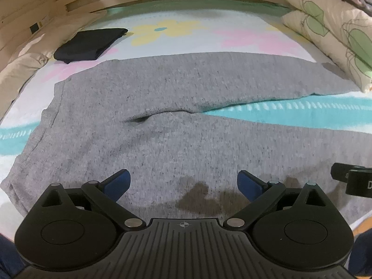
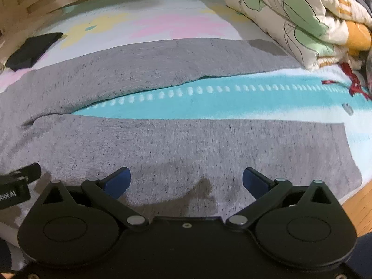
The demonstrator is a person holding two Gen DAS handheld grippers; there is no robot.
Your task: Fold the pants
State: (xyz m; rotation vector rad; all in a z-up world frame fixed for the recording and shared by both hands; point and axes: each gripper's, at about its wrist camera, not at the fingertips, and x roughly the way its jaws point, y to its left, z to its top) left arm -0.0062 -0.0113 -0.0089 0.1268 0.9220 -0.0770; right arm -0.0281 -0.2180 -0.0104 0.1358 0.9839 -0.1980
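Observation:
Grey pants (image 1: pixel 162 125) lie flat on the bed, waistband to the left, both legs spread apart and running right; they also show in the right wrist view (image 2: pixel 186 144). My left gripper (image 1: pixel 183 183) is open and empty, just above the near leg close to the waist end. My right gripper (image 2: pixel 186 181) is open and empty, above the near leg further toward the hem (image 2: pixel 348 153). The right gripper's edge (image 1: pixel 353 181) shows in the left wrist view, and the left gripper's edge (image 2: pixel 16 186) shows in the right wrist view.
The bed sheet (image 2: pixel 209 102) is turquoise and white with flowers. A folded dark garment (image 1: pixel 88 44) lies at the far left. Stacked floral quilts (image 2: pixel 302 18) stand at the far right. A red ribbon (image 2: pixel 353 81) lies nearby. The wooden floor (image 2: pixel 358 204) shows at the bed's near right edge.

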